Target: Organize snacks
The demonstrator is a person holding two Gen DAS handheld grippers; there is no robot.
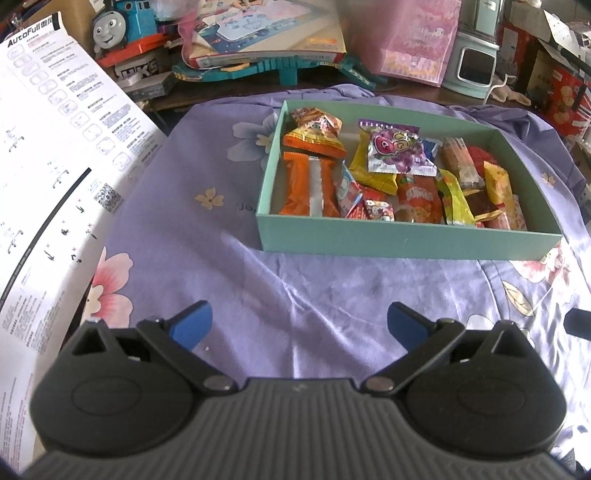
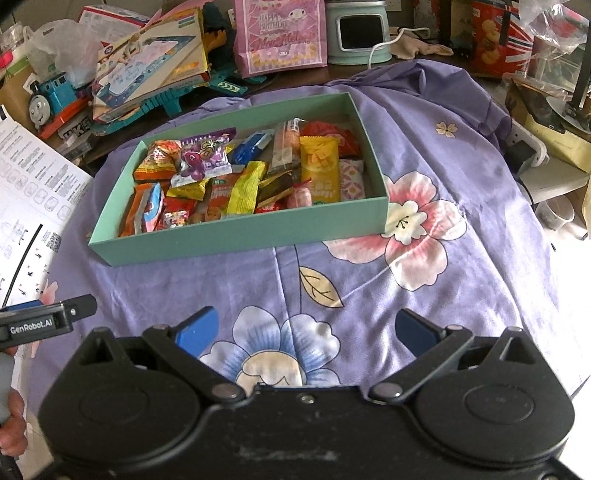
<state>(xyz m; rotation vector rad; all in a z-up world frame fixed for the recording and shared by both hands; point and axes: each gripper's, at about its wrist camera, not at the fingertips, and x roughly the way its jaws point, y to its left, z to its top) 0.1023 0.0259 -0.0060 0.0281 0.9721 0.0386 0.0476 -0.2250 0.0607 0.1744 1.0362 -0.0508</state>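
A teal box (image 1: 402, 242) (image 2: 236, 236) sits on a purple flowered cloth and holds several snack packets: an orange packet (image 1: 310, 184) at its left, a purple grape candy bag (image 1: 395, 149) (image 2: 205, 153) on top, a yellow packet (image 2: 319, 173) toward its right. My left gripper (image 1: 299, 325) is open and empty, low over the cloth in front of the box. My right gripper (image 2: 306, 332) is open and empty, also in front of the box. The left gripper's side (image 2: 48, 321) shows at the left edge of the right wrist view.
A white printed instruction sheet (image 1: 55, 147) (image 2: 33, 184) lies at the left. Behind the cloth stand a blue toy train (image 1: 118, 26) (image 2: 51, 96), toy boxes (image 2: 151, 70), a pink gift bag (image 2: 280, 33) and a pale green appliance (image 2: 358, 33). Clutter lines the right edge.
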